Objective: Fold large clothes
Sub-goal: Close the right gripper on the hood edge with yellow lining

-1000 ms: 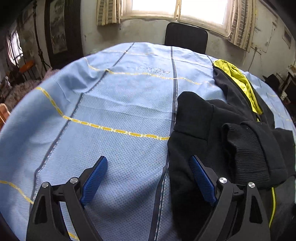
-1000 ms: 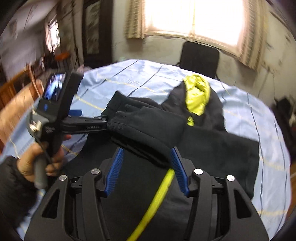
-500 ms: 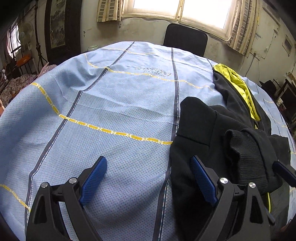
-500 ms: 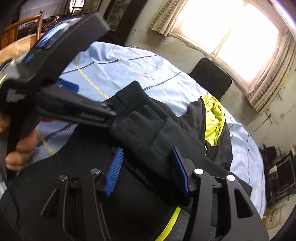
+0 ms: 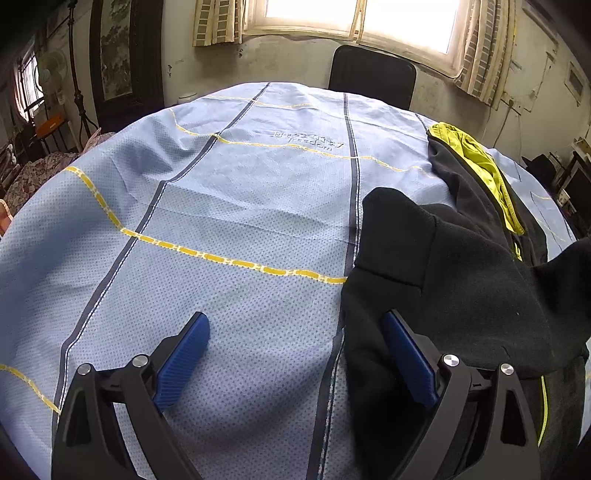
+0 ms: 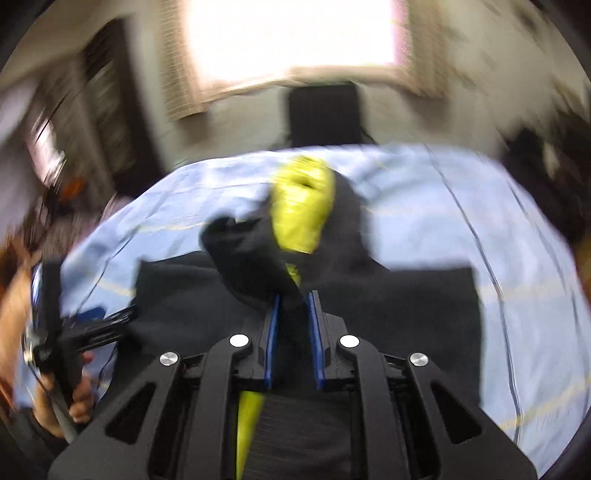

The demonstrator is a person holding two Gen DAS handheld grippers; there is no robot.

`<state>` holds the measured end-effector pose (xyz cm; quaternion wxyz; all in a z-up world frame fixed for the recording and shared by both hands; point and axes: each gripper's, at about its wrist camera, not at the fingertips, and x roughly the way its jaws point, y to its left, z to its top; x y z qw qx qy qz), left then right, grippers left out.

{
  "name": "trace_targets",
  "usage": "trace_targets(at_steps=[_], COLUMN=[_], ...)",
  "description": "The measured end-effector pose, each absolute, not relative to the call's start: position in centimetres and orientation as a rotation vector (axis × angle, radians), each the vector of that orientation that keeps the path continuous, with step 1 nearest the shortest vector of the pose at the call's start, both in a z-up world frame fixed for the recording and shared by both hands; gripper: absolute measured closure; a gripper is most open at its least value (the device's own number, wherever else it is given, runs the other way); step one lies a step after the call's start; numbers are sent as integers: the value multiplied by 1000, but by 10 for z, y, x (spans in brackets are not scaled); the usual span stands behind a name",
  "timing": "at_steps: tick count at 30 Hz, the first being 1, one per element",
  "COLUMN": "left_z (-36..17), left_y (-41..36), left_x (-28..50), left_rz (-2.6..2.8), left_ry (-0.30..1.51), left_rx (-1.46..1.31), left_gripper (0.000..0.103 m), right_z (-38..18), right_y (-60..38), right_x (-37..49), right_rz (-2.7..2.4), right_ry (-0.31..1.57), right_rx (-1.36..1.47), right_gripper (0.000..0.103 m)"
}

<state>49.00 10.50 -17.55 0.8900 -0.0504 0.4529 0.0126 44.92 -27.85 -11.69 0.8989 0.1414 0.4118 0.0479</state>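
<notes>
Where the two wrist views overlap, one garment is counted: a black fleece jacket [image 5: 461,280] with yellow-green hood lining [image 5: 480,166], lying on the right part of the table as the left wrist view frames it; one light-blue tablecloth [image 5: 229,221], crossed by grey stripes and yellow dashed lines, covers the table; one black chair [image 5: 373,79] stands at the far edge under one bright window [image 5: 354,18] flanked by curtains; left gripper [image 5: 295,354] with jaws spread wide, nothing between them, one blue pad above bare cloth and the other at the jacket's edge; right gripper [image 6: 293,332], jaws just closed to a narrow gap, pinching a black sleeve [image 6: 251,254] of the jacket, which rises from between the blue pads; right wrist view heavily blurred; a hand [image 6: 79,398] grasps the left gripper's handle at lower left; no containers visible
</notes>
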Motion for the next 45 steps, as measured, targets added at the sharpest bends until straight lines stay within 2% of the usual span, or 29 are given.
trace_targets(at_steps=[1, 3, 4, 6, 9, 14, 17, 20, 23, 25, 26, 27, 29, 38, 40, 41, 45], left_z=[-176, -176, -176, -176, -172, -142, -129, -148, -167, -169, -173, -173, -174, -175, -176, -176, -175], left_y=[105, 105, 105, 106, 108, 105, 94, 72, 64, 71, 76, 78, 76, 74, 74, 74, 75], left_x=[490, 489, 489, 488, 484, 466, 456, 464, 475, 475, 479, 478, 478, 479, 479, 479, 479], left_rz=[26, 31, 31, 31, 31, -13, -84, -97, -108, -121, -135, -139, -135, -133, -137, -137, -137], left_ry=[941, 941, 941, 939, 919, 803, 752, 829, 933, 937, 965, 964, 962, 963, 963, 963, 963], left_rx=[-105, -102, -103, -109, -124, -138, -132, -36, -14, -64, -101, -113, -102, -101, -103, -102, -102], left_gripper=[7, 6, 6, 6, 6, 8, 8, 8, 9, 8, 7, 7, 7, 5, 4, 4, 3], right_z=[-130, -150, -155, -158, -153, -137, -141, -164, -151, -129, -121, -113, -102, -136, -144, -147, -158], right_y=[-299, -326, -332, -344, -352, -338, -319, -306, -303, -304, -303, -302, -303, -286, -278, -273, -262], right_x=[446, 442, 439, 436, 437, 448, 457, 474, 486, 498, 504, 513, 531, 610, 624, 632, 655], right_rz=[72, 71, 53, 43, 64, 53, 108, 114, 125, 160, 172, 189, 186, 187, 187, 179, 147], right_ry=[884, 935, 939, 925, 899, 851, 894, 1022, 1008, 958, 940, 923, 885, 910, 918, 920, 925], right_rx=[353, 465, 489, 528, 591, 505, 437, 384, 351, 363, 357, 346, 329, 280, 259, 245, 210], right_gripper=[88, 78, 77, 67, 57, 58, 59, 63, 63, 63, 61, 50, 42, 42, 38, 33, 32])
